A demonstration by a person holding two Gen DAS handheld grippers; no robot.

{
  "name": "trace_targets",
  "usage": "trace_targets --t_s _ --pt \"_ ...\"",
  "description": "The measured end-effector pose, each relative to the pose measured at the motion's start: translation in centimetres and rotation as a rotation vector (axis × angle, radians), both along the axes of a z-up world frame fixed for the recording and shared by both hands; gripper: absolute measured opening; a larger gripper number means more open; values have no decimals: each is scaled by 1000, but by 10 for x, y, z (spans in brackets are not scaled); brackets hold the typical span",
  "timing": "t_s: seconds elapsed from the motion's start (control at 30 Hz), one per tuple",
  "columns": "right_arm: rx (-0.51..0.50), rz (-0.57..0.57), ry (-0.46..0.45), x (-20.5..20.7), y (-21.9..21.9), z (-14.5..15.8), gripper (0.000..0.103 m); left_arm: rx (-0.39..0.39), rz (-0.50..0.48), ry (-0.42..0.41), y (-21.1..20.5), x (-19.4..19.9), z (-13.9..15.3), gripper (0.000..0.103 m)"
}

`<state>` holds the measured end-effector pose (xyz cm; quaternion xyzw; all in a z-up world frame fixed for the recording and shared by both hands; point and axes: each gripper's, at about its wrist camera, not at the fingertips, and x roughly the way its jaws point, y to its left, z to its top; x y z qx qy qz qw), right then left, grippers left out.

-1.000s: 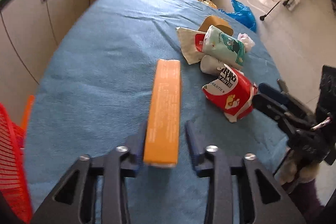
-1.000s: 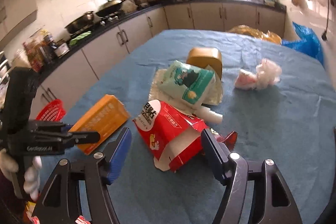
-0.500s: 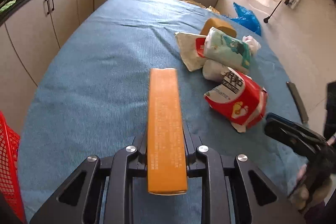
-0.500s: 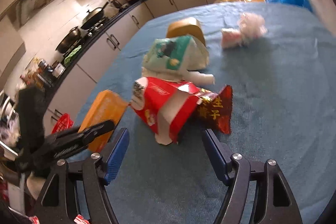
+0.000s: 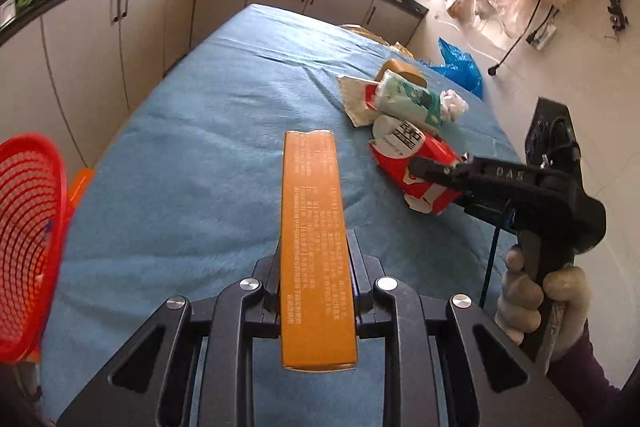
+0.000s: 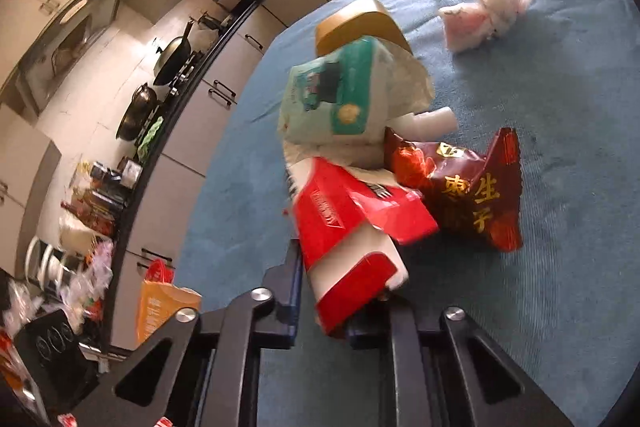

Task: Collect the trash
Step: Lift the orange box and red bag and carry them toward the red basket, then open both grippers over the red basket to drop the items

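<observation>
Since a second ago my right hand-held gripper [image 6: 340,291] has come down from straddling the red and white crumpled paper carton [image 6: 352,239] with its fingers wide apart to pinching that carton's near end. The view has also tilted. My left hand-held gripper [image 5: 316,267], spread then, is now pressed onto the long orange cardboard box [image 5: 314,227], holding it lengthwise over the blue-cloth tabletop [image 5: 192,155]. The carton's far end sits against the heap: green and white soft tissue pack [image 6: 340,95], dark red foil snack bag [image 6: 468,187] just beside it on the cloth. A pink-white crumpled plastic wad [image 6: 488,3] lies well apart. A red mesh plastic basket [image 5: 28,239] stands beyond the left tabletop edge.
</observation>
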<state>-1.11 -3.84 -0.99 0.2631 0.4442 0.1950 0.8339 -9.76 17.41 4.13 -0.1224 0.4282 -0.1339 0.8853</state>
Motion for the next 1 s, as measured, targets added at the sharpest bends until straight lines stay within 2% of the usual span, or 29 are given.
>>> trace_targets --t_s 0.17,0.3,0.43,0.63,0.83,1.0 --pt "-37 18 -67 -30 7 23 12 -57 47 -14 21 -18 7 22" --pt "-114 35 -141 -57 14 43 12 -113 103 -35 46 -39 12 22" --pt "-151 66 -173 -74 28 55 12 -149 157 -50 67 -61 14 22" --pt "-164 151 -205 -89 63 67 12 -95 267 -124 107 -94 32 22" --pt "-169 296 -248 -91 140 80 12 -33 400 -148 170 -116 39 22" --pt "-161 419 -267 -87 214 86 12 17 451 -129 213 -109 37 22"
